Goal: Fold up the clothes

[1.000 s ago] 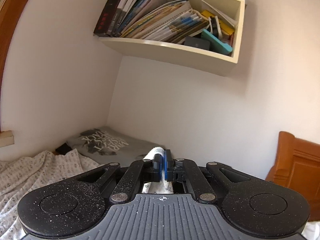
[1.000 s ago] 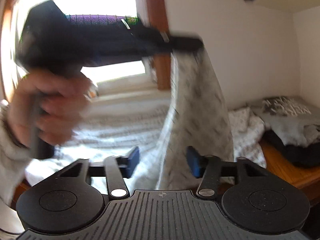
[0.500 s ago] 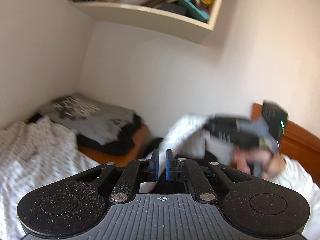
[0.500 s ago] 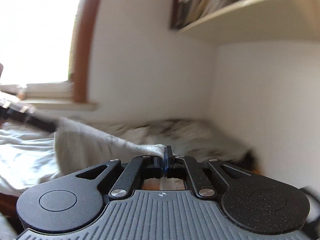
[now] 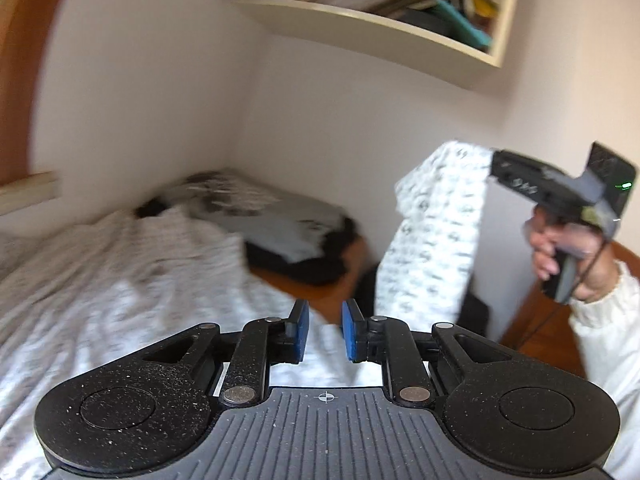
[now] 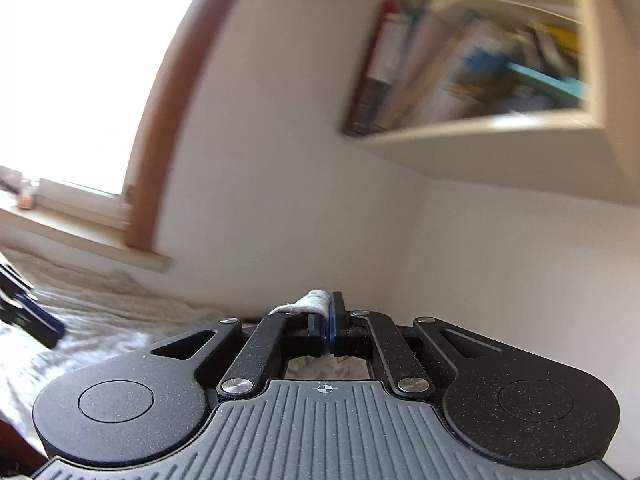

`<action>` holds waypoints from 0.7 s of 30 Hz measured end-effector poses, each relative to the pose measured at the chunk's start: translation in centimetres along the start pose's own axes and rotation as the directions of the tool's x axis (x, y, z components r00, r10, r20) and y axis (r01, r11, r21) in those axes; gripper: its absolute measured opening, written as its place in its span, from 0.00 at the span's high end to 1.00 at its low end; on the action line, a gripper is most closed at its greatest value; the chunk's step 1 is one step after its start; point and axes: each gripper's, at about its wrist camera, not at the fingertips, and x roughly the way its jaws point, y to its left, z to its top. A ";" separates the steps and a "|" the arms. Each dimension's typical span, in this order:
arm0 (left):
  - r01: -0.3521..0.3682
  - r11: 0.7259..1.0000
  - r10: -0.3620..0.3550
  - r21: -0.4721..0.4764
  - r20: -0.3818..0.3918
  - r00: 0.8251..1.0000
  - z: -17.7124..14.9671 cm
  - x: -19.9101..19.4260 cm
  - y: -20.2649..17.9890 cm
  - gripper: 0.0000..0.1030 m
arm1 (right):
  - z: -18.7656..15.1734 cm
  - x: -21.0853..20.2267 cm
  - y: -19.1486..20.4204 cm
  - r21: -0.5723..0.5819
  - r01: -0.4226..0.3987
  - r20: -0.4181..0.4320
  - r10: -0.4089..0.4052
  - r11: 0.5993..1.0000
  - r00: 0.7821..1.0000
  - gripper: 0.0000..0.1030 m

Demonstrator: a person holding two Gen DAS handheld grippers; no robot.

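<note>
The cloth [image 5: 436,232], white w/ a small dark print, hangs in the air from the R gripper [image 6: 327,332]. Its 2 jaws are pressed together on a top edge, and a bit of fabric pokes out above the pads in the R wrist view. In the L wrist view the same tool is held up at the right by a hand [image 5: 568,256] in a white sleeve, and the cloth drapes straight down from its tip, bottom end near the bed edge.

The L gripper [image 5: 323,334] stands part open, a clear gap between its blue pads [image 5: 301,334], nothing in it. It sits low, over the bed [image 5: 100,280], aimed toward the room corner, and is well apart from the cloth.

Why it's held so: lifting by 1 edge lets gravity pull the cloth flat and long, so corners and hems show. That's handy for finding a 2nd grab point, but w/ only 1 grip the piece can twist or swing. Both views are motion-blurred, so the tools are prob. moving fast.

A stack of clothes [image 5: 288,224], grey on top and black under, lies at the far corner on a wood surface. It looks flat and tidy, though blur hides whether it's properly folded. The bed is covered by a sheet of similar print. A shelf [image 5: 380,36] of books hangs on the wall above.

Stage, as a guess: the cloth is mid-handling, neither laid flat nor folded.
</note>
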 end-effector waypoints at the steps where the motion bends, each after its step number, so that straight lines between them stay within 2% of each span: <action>1: -0.016 1.000 0.016 -0.006 0.007 1.000 0.0 -0.6 0.5 0.81 | 0.4 0.6 1.0 -0.011 -0.035 0.010 0.035 0.999 0.999 0.97; 4: -0.064 0.998 0.065 -0.024 0.027 0.998 -0.2 -2.3 1.8 0.81 | 1.8 3.2 4.7 -0.051 -0.154 0.036 0.155 0.987 0.987 0.97; 6: -0.095 0.995 0.097 -0.036 0.040 0.994 -0.3 -3.4 2.8 0.81 | 2.7 4.8 7.5 -0.074 -0.235 0.053 0.239 0.969 0.970 0.97; 8: -0.127 0.991 0.130 -0.047 0.053 0.990 -0.5 -4.8 3.7 0.81 | 3.4 6.5 10.8 -0.094 -0.319 0.065 0.326 0.943 0.943 0.97; 12: -0.181 0.980 0.186 -0.080 0.061 0.981 -1.2 -7.2 5.4 0.81 | 4.1 9.1 17.8 -0.105 -0.482 0.078 0.491 0.870 0.868 0.97; 16: -0.238 0.964 0.244 -0.116 0.039 0.969 -2.6 -9.4 7.3 0.81 | 2.2 11.7 23.7 -0.084 -0.636 -0.045 0.635 0.767 0.771 0.93; 19: -0.266 0.955 0.268 -0.131 -0.003 0.964 -3.9 -9.9 8.4 0.81 | -0.6 12.9 25.9 -0.066 -0.676 -0.161 0.661 0.734 0.733 0.90; 21: -0.284 0.949 0.285 -0.134 -0.012 0.958 -4.4 -10.3 8.8 0.81 | -1.6 13.1 25.7 -0.034 -0.694 -0.194 0.677 0.719 0.710 0.82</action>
